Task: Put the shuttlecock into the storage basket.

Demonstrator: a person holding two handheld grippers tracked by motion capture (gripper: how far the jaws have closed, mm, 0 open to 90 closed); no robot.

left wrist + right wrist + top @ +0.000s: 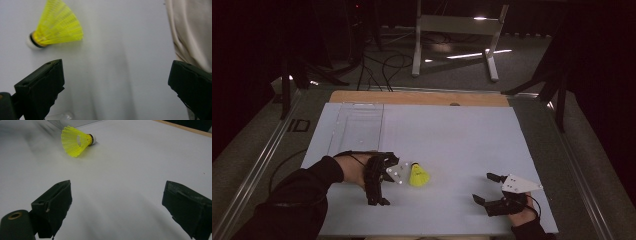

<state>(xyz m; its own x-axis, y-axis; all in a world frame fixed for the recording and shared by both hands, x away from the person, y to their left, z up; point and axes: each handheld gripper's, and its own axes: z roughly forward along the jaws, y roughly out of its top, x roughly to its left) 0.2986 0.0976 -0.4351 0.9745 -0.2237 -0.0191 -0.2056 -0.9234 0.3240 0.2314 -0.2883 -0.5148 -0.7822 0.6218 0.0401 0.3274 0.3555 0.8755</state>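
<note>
The yellow shuttlecock (418,176) lay on its side on the white table (452,135), just beside the left gripper (387,180). Both grippers' jaws stood spread, empty; the right gripper (486,189) sat well apart.

Yellow shuttlecock (56,26): lying on its side on the white desk (120,62), white cork end pointing left, skirt fanning right. Left gripper (116,82): black fingers (41,87) standing wide apart, holding nothing. Beige cloth (191,30): hanging at right edge.
</note>
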